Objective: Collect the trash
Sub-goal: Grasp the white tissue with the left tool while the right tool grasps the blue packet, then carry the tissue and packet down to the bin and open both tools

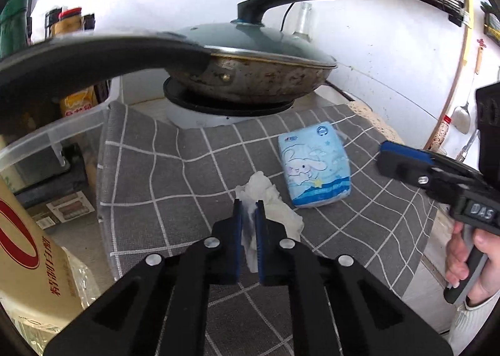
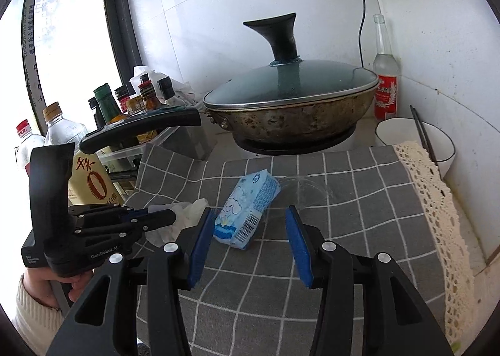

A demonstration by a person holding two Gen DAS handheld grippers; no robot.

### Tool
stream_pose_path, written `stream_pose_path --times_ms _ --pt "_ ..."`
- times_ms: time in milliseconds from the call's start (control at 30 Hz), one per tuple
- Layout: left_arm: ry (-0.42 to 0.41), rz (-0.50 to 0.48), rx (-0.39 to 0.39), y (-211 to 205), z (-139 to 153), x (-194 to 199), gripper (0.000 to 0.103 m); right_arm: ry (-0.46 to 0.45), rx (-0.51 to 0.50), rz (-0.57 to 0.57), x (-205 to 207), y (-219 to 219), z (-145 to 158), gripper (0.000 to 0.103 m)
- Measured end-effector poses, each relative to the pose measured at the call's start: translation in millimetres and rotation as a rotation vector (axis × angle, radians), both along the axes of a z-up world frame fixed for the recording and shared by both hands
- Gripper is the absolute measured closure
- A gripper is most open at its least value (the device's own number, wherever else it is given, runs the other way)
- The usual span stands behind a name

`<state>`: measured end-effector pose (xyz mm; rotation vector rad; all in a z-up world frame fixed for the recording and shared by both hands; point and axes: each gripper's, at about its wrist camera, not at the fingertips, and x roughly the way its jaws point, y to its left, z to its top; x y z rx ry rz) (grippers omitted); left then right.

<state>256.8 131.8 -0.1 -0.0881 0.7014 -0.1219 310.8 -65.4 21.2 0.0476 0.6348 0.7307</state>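
The left gripper (image 1: pixel 249 215) pinches the crumpled white tissue (image 1: pixel 272 199) on the grey checked cloth (image 1: pixel 156 168), at 8 o'clock from the blue tissue pack (image 1: pixel 315 165). The right gripper (image 2: pixel 250 224) gapes wide.

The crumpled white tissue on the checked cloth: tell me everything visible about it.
The crumpled tissue is white, thin, soft-looking paper, wadded into an irregular lump with creased folds and a loose tail. It lies on the grey checked cloth, just left of the blue tissue pack and apparently not touching it. The left claw is shut on its near part, blue pads pressing either side. The right wrist view shows it at the left claw's tip, partly hidden.
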Motion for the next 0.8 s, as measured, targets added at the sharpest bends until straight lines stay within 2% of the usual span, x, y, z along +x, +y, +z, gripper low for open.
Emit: stream_pose_path --times_ms 33,200,233,267,367,567,800 --pt "-0.009 -0.001 0.003 -0.6 1.9 -1.7 0.096 0.014 0.002 -0.004 2.3 3.5 -2.6 0.050" --pt "-0.053 -0.014 -0.002 -3.5 15.6 -11.4 0.096 0.102 0.025 0.000 19.1 18.8 -16.8 0.050" --pt "-0.062 -0.013 -0.001 -3.3 18.5 -14.2 0.096 0.109 0.025 0.002 20.8 20.5 -18.7 0.054" --pt "-0.066 -0.015 0.000 -3.1 20.7 -16.2 0.096 0.112 0.020 -0.001 22.2 22.3 -20.3 0.070" --pt "-0.076 -0.011 -0.006 -0.1 25.6 -22.0 0.096 0.097 -0.009 -0.003 22.8 28.1 -22.5 0.092" --pt "-0.073 -0.009 -0.022 6.6 30.0 -34.4 0.097 0.043 -0.001 -0.012 14.8 27.3 -12.0 0.095" --pt "-0.103 -0.014 -0.031 -3.1 48.3 -63.5 0.097 -0.031 0.021 -0.020 -16.2 7.9 22.3 0.095"
